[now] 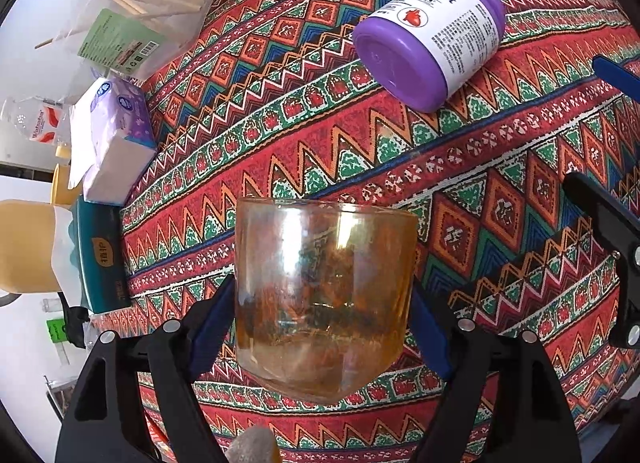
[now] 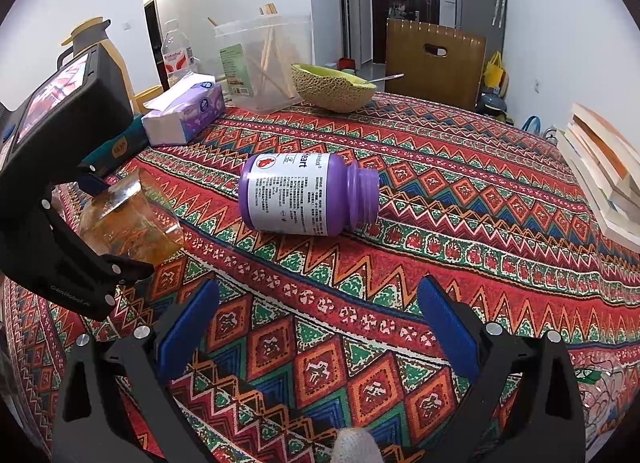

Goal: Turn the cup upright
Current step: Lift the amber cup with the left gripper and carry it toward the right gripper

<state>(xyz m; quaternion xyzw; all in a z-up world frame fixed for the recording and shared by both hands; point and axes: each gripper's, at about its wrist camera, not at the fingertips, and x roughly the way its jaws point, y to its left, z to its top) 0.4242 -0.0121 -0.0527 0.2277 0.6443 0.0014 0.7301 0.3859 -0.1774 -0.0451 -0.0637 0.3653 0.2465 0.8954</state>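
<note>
An amber see-through glass cup sits between the blue pads of my left gripper, which is shut on its sides. The cup is held above the patterned tablecloth, tilted. In the right wrist view the same cup shows at the left, held in the left gripper and leaning over. My right gripper is open and empty above the cloth, its blue pads wide apart.
A purple pill bottle lies on its side, without a cap, mid-table. A tissue pack, a clear plastic box, half a melon and a water bottle stand at the back. Stacked books lie at the right.
</note>
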